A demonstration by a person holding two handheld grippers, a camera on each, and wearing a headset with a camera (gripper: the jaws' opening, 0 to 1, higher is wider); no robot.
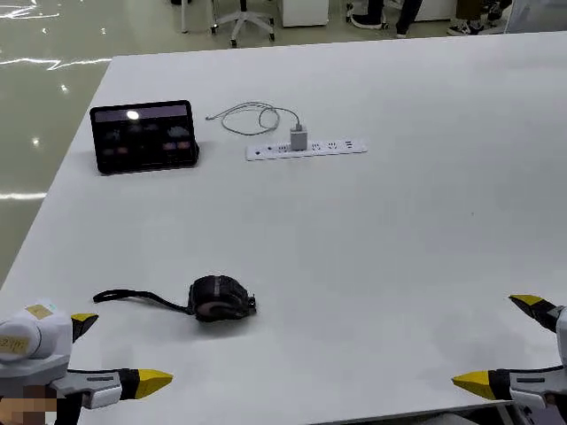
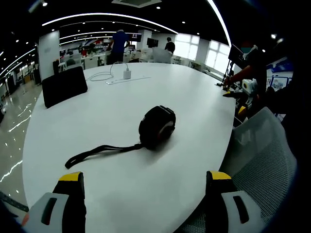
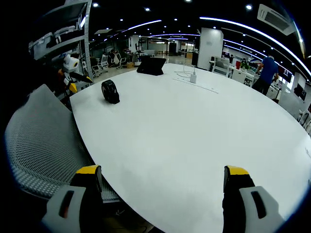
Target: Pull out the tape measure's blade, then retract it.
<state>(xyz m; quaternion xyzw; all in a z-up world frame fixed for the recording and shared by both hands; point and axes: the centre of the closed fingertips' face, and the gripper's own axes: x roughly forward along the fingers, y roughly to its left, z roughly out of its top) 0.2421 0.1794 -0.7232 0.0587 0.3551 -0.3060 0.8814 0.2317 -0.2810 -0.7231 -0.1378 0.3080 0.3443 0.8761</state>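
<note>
Both pairs of jaws stand wide apart and grip nothing. On my left gripper [image 2: 145,176] the yellow tips frame bare tabletop, and my right gripper [image 3: 163,170] shows the same. The black, round-cased tape measure [image 2: 157,126] lies on the broad white table [image 1: 381,248] straight ahead of the left jaws, roughly midway between their lines and clear of both tips. Its thin black wrist strap [image 2: 99,151] trails from the case back toward the left-hand jaw of that pair and stops short of it (the blade's end is too small for me to make out).

From the right jaws the tape measure sits well ahead and off to the left, near the table's edge and well apart from them. Farther ahead of the left jaws, beyond the tape measure, a flat black tablet [image 1: 143,135] stands propped up. Just beside it lies a long white power strip [image 1: 306,148] with a small white charger [image 1: 299,139] plugged in and a pale looped cable [image 1: 248,117] behind. A grey mesh chair back [image 3: 36,141] sits left of the right gripper's left-hand jaw, against the table's edge.
</note>
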